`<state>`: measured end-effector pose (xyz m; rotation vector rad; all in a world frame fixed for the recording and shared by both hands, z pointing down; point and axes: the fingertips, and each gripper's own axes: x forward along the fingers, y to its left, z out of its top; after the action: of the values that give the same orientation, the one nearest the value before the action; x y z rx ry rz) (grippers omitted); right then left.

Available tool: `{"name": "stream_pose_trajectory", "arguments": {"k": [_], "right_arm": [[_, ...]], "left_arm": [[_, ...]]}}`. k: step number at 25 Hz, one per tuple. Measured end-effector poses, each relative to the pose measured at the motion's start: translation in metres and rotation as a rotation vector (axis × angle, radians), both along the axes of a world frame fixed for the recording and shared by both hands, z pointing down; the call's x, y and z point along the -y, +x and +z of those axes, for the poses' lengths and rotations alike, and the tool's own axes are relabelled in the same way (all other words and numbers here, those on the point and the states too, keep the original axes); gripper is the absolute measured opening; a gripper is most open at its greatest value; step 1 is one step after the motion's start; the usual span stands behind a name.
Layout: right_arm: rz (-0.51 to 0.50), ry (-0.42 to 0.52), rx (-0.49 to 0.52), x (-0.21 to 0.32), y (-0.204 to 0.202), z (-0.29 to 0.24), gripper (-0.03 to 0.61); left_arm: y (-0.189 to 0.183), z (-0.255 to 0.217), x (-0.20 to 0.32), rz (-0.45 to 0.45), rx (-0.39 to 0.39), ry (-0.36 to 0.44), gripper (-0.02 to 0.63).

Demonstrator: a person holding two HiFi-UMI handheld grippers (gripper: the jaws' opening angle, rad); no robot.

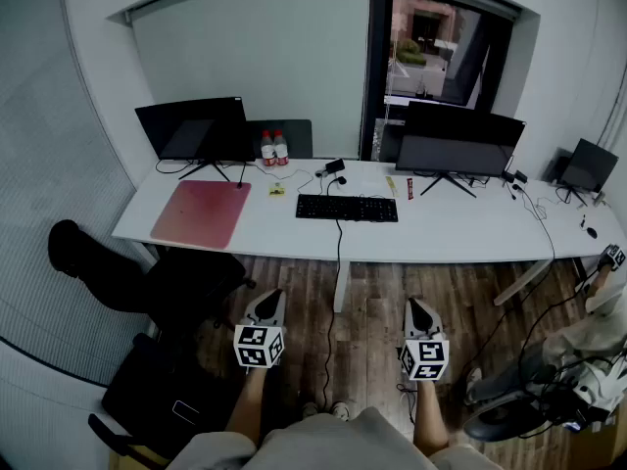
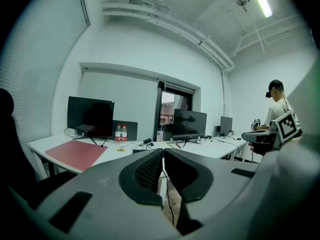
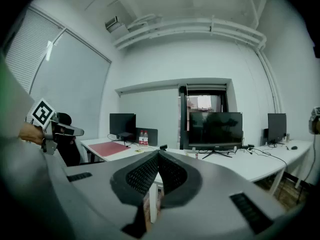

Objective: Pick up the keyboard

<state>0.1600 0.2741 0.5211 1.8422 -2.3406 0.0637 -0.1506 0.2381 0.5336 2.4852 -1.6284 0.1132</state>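
Note:
A black keyboard (image 1: 347, 208) lies flat on the white desk (image 1: 470, 233), near its middle, with a cable running off the front edge. My left gripper (image 1: 268, 302) and right gripper (image 1: 419, 308) hover over the wooden floor, well short of the desk and apart from the keyboard. Both are shut with nothing between the jaws. In the left gripper view the left gripper (image 2: 163, 152) points at the desk's front; the keyboard is barely visible there behind the tips. The right gripper (image 3: 158, 154) points at the same desk.
On the desk stand two monitors (image 1: 196, 128) (image 1: 458, 140), two bottles (image 1: 273, 149) and a red mat (image 1: 203, 211). A black office chair (image 1: 171, 287) and a black bag (image 1: 162, 399) are at the left. A seated person (image 1: 588, 336) is at the right.

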Motion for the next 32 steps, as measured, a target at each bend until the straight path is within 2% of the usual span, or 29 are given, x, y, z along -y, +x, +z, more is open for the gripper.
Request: {"name": "stream_pose_trajectory", "arguments": {"k": [3,12,16,17,18,19,20,32], "right_arm": [[0.003,0.019,-0.001,0.001,0.000,-0.001,0.000],[-0.002,-0.003,0.002,0.001,0.000,0.004,0.000],[-0.043,0.014,0.019,0.001,-0.006,0.004,0.000],[-0.063,0.014,0.024,0.001,-0.008,0.005,0.042],[-0.084,0.012,0.030,0.001,-0.011,0.006,0.154],[-0.099,0.010,0.033,0.002,-0.013,0.007,0.249],[-0.107,0.010,0.030,0.002,-0.014,0.008,0.272],[-0.116,-0.012,0.007,-0.001,0.001,0.014,0.256]], "left_arm": [[0.000,0.000,0.000,0.002,-0.002,0.002,0.023],[0.000,-0.003,0.002,0.000,0.000,0.013,0.023],[0.009,0.001,0.000,0.041,0.002,0.011,0.035],[0.012,0.003,0.000,0.060,-0.006,0.005,0.089],[0.016,0.005,0.000,0.079,-0.018,-0.002,0.190],[0.019,0.007,-0.001,0.093,-0.028,-0.008,0.208],[0.021,0.008,-0.002,0.100,-0.034,-0.011,0.223],[0.047,0.005,-0.006,0.103,-0.028,-0.001,0.225]]}}
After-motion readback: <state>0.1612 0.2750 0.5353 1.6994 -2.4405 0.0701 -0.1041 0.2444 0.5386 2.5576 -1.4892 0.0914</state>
